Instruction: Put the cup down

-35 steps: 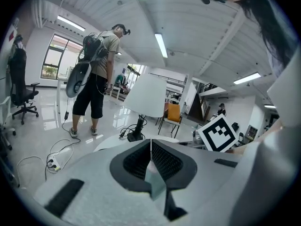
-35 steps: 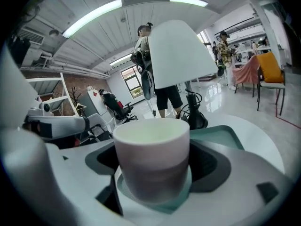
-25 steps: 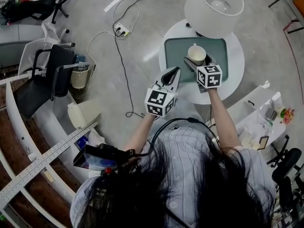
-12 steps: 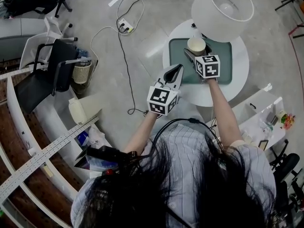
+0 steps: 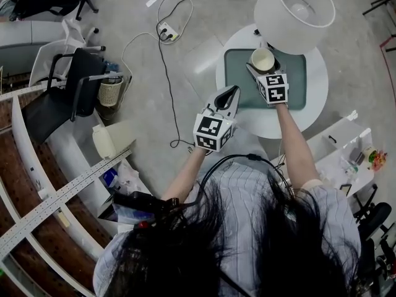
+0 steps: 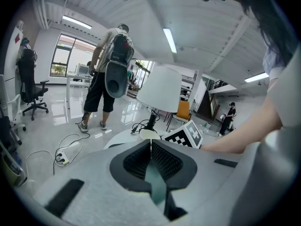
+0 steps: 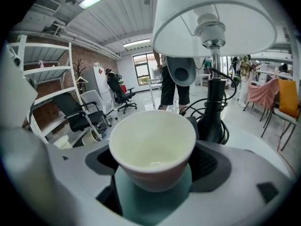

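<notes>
While my right claw clasps the cup upright over the green mat by the lamp, left claw clenched on nothing, I'd lower straight till its base sits flat, then ease the jaws apart evenly.

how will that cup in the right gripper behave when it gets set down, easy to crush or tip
Probably light: the paper cup looks thin-walled and empty. It may dent if the right gripper squeezes harder. Tapering toward a narrower base, it could tip if nudged on the green mat.
</notes>
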Demonstrator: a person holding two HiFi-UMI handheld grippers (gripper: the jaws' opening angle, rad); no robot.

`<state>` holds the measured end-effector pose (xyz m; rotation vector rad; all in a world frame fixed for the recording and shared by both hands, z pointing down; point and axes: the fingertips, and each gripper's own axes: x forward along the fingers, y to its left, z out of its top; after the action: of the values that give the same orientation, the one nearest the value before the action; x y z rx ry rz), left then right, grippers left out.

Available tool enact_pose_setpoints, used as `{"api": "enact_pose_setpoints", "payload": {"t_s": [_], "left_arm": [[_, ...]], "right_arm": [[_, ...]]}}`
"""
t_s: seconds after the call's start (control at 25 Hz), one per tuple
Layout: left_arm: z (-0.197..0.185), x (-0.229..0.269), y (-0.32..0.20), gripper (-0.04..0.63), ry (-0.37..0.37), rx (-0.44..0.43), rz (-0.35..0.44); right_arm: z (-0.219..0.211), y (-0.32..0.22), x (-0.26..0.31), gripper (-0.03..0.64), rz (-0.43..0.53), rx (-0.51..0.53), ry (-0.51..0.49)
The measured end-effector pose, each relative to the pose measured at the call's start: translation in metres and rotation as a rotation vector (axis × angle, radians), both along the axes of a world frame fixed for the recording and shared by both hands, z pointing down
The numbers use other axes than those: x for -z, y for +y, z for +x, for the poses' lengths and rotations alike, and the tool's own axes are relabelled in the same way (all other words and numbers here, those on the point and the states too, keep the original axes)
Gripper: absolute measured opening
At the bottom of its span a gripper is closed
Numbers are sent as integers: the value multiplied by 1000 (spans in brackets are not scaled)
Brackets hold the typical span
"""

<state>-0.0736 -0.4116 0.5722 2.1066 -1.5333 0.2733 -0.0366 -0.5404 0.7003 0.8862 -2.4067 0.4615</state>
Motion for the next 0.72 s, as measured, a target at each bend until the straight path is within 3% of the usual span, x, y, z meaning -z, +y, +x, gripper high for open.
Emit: {"api": "enact_pose_setpoints", "payload": {"t_s": [0.2, 0.72], "left_arm": [[-2, 3, 2, 18, -3, 4, 6], [-7, 11, 7, 17, -8, 7, 24]], "right_arm": [[-3, 4, -2, 410, 8, 27, 53], [1, 7, -4, 411, -102, -45, 10]]}}
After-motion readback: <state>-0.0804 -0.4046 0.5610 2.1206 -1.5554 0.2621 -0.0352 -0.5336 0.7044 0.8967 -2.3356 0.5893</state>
